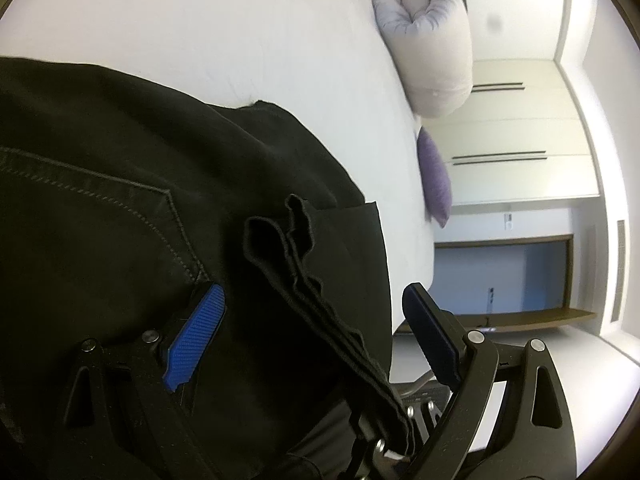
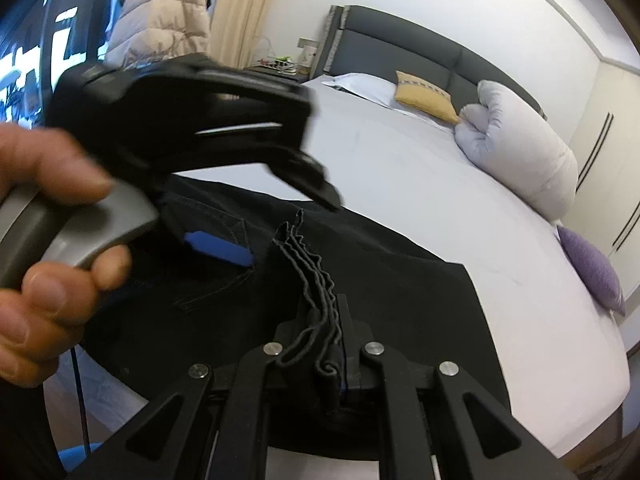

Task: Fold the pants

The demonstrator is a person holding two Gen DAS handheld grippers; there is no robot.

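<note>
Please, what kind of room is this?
Most likely a bedroom: a wide bed with a padded headboard, pillows at its head, and built-in wardrobe doors along the wall.

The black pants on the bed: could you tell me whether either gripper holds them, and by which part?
The right gripper is shut on the black pants, pinching a bunched, gathered edge. The left gripper is open and holds nothing.

We see black pants (image 2: 360, 264) on white bed, stitched pocket at 9 o'clock, bunched waistband lifted at 6.
</note>
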